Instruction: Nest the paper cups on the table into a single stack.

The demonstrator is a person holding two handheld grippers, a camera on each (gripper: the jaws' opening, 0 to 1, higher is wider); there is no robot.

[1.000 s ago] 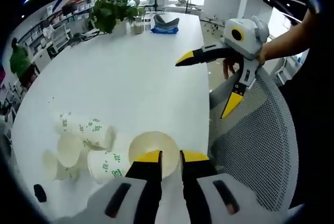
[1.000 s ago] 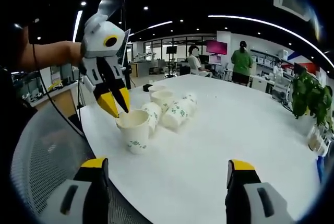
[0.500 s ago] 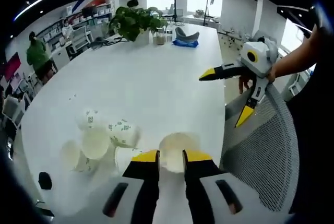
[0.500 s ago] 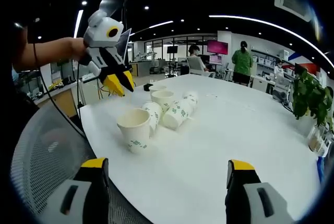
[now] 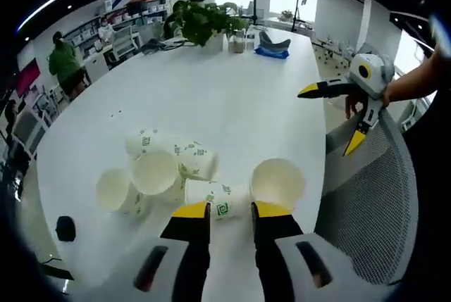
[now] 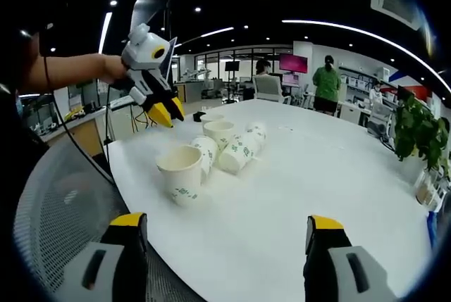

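White oval desk [image 5: 211, 98] carries our printed white paper cups [image 5: 173, 172]: one upright cup [image 6: 181, 173] below our left tool [image 6: 163, 112], jaws nearly together; right tool [image 6: 225, 235] spread wide.

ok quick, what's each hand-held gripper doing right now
Left hand-held gripper: nearly closed, holding nothing, above the cups.
Right hand-held gripper: open, empty.

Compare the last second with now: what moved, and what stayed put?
The left gripper let go of the upright cup, lifted off it and drew back with fingers nearly together. The right gripper stayed open and still, and the lying cups did not move.
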